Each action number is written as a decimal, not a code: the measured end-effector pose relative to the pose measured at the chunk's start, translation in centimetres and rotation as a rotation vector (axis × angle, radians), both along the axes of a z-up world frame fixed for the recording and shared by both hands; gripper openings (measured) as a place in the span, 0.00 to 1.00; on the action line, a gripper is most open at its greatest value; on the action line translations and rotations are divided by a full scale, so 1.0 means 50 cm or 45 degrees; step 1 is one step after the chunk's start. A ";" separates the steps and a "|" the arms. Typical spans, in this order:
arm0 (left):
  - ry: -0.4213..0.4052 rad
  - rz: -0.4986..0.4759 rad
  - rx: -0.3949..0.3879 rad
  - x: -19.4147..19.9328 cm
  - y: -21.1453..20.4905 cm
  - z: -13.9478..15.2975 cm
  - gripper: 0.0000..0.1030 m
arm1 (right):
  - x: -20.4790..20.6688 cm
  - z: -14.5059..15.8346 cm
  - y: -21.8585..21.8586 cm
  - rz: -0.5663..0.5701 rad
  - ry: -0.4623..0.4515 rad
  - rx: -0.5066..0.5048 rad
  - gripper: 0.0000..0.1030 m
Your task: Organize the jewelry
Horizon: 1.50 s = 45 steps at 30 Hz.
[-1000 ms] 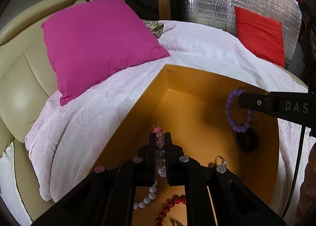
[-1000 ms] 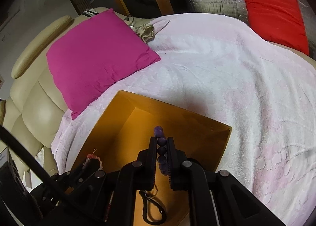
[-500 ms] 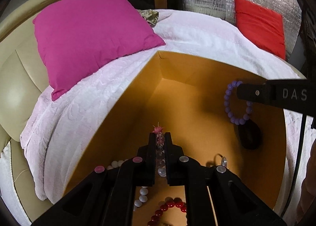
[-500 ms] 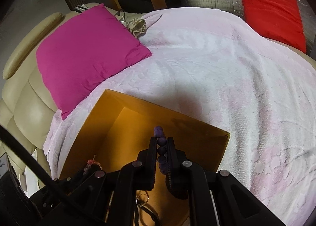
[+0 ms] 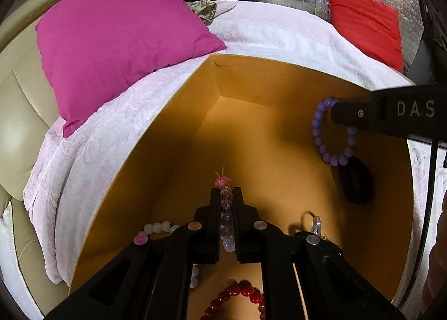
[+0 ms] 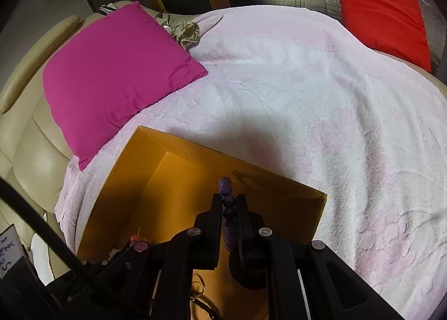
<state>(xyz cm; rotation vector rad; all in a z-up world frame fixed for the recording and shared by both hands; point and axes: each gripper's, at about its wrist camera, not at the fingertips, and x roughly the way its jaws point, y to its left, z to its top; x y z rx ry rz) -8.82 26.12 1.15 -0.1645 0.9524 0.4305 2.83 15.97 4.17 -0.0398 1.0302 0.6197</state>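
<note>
My left gripper (image 5: 225, 194) is clamped on a clear-and-pink beaded bracelet with a pink tassel (image 5: 223, 181), its string running lengthwise between the fingers, tassel poking out at twelve o'clock. It hangs inside the open orange cardboard box (image 5: 173, 113) over the bare floor; a white bead strand (image 5: 157, 227) lies at eight o'clock and a red bead bracelet (image 5: 237, 295) at six. My right gripper (image 6: 229, 200) pinches a round purple bead bracelet (image 5: 332, 135), dangling at two o'clock from my left gripper above a dark oval object (image 5: 356, 183). I judge the left is nearer the floor for release.
</note>
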 end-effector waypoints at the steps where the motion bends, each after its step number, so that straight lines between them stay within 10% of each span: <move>1: 0.004 0.000 0.003 0.001 -0.001 -0.001 0.08 | 0.000 0.000 0.000 -0.004 -0.001 -0.002 0.11; 7: 0.027 0.010 0.006 0.010 0.006 -0.007 0.11 | 0.003 -0.003 -0.001 -0.006 0.019 0.001 0.11; 14: -0.004 0.021 0.049 0.006 -0.004 0.004 0.48 | 0.001 0.003 -0.017 -0.031 0.037 0.057 0.17; 21: -0.031 0.034 0.093 0.000 -0.007 0.017 0.63 | -0.006 0.020 -0.052 -0.056 0.022 0.133 0.17; 45: -0.240 0.143 0.379 -0.155 -0.095 0.121 0.77 | -0.170 0.079 -0.277 -0.085 -0.054 0.242 0.22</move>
